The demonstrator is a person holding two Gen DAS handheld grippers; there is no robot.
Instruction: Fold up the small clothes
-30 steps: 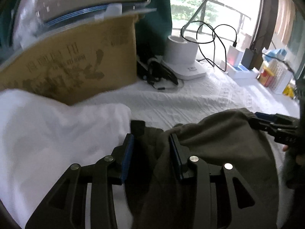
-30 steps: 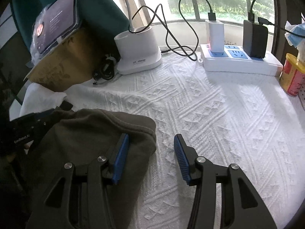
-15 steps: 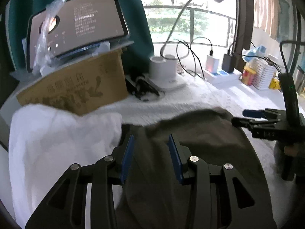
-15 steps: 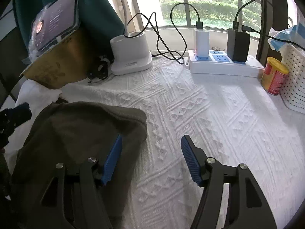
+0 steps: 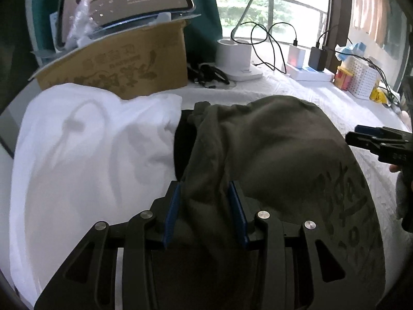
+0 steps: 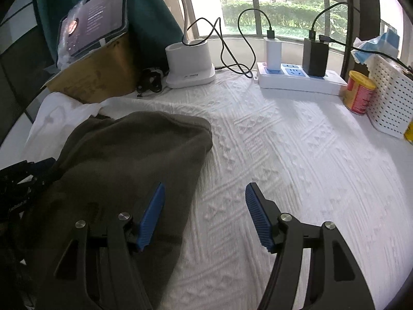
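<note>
Left tongs (image 5: 204, 206) clamp bunched olive garment (image 5: 271, 160); right tongs (image 6: 204, 208) wide, empty, jaws just opened. Risk: one-sided pull drags fold askew, snags white cloth (image 5: 90, 142).

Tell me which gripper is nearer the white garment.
Left. The left gripper, clamped on the olive garment, sits right beside the white garment; the right gripper hangs open over the olive garment's far edge.

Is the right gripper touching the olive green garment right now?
Apart. In the right wrist view the right gripper stands open, its jaws empty above the garment edge and white tablecloth, gripping no fabric.
</note>
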